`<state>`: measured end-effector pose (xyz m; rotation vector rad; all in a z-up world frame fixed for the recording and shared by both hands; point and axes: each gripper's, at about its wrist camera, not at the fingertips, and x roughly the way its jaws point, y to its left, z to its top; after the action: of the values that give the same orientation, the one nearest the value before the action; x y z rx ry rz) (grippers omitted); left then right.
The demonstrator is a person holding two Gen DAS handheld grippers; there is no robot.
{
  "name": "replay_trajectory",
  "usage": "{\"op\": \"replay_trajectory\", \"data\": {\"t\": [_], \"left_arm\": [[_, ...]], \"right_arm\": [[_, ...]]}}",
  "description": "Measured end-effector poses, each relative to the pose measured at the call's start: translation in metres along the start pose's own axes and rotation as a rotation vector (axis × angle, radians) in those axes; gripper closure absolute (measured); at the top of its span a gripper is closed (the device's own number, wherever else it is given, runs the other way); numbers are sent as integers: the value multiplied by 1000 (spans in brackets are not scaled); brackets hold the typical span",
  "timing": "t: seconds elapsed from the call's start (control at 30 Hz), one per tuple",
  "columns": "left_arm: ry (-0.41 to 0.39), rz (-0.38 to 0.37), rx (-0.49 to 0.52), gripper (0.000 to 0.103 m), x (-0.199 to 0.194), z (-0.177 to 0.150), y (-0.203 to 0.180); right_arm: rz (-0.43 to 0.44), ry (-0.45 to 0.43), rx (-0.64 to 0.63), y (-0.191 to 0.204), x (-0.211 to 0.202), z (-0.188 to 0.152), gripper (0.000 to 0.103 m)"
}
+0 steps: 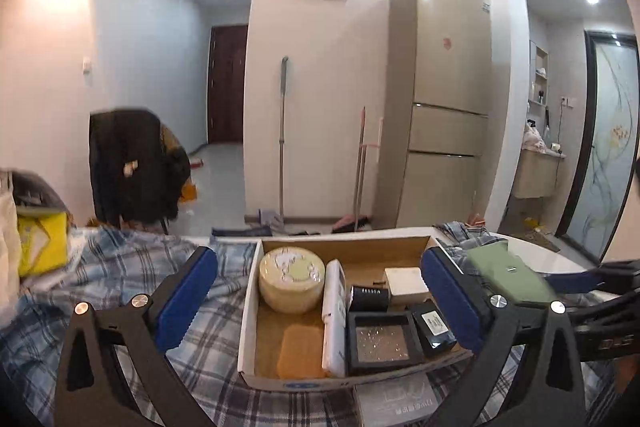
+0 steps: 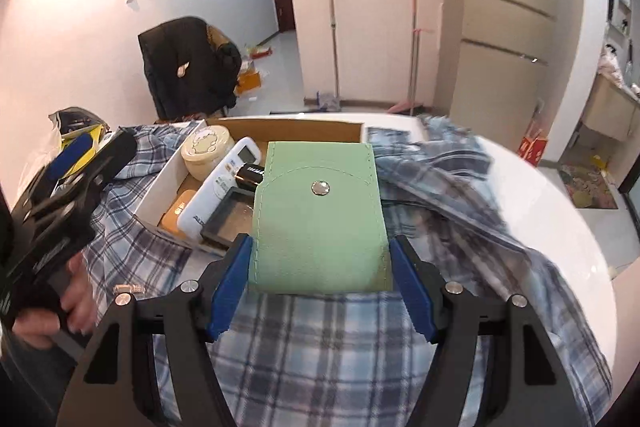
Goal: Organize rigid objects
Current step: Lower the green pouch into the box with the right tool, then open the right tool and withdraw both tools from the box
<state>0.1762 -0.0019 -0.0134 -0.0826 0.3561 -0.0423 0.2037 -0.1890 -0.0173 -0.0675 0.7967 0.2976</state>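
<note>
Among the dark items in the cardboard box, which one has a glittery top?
The flat square black case at the box's near edge. Its recessed top panel sparkles, while the small black box beside it carries a white label and the black cylinder carries printed letters.

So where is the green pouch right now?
The green pouch is held between the right gripper's blue pads, over the plaid cloth, just right of the cardboard box.
</note>
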Motion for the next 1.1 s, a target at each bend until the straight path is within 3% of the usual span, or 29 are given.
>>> {"op": "replay_trajectory", "data": {"t": [0.27, 0.4, 0.53, 0.6, 0.63, 0.67, 0.77, 0.9, 1.0, 1.1], "left_arm": [[50, 30, -17, 0, 12, -12, 16], [90, -6, -54, 0, 19, -12, 20], [99, -5, -68, 0, 20, -14, 23], [104, 2, -65, 0, 21, -14, 23], [100, 2, -67, 0, 20, -13, 23], [89, 1, -65, 0, 18, -11, 23], [40, 12, -31, 0, 5, -2, 19], [-109, 13, 55, 0, -34, 19, 6], [-259, 116, 90, 0, -72, 24, -3], [-275, 90, 134, 0, -97, 22, -7]], "right_arm": [[-1, 123, 31, 16, 68, 15, 35], [13, 184, 45, 12, 90, 15, 35], [0, 169, 34, 16, 91, 15, 34], [14, 186, 25, 19, 94, 15, 29], [19, 187, 28, 19, 94, 14, 21], [27, 173, 38, 18, 92, 14, 17], [37, 115, 68, 14, 77, 15, 16], [37, 39, 74, 10, 44, 15, 16], [9, -36, 43, 12, 12, 16, 14], [-33, -162, 23, 20, -25, 9, 1]]}}
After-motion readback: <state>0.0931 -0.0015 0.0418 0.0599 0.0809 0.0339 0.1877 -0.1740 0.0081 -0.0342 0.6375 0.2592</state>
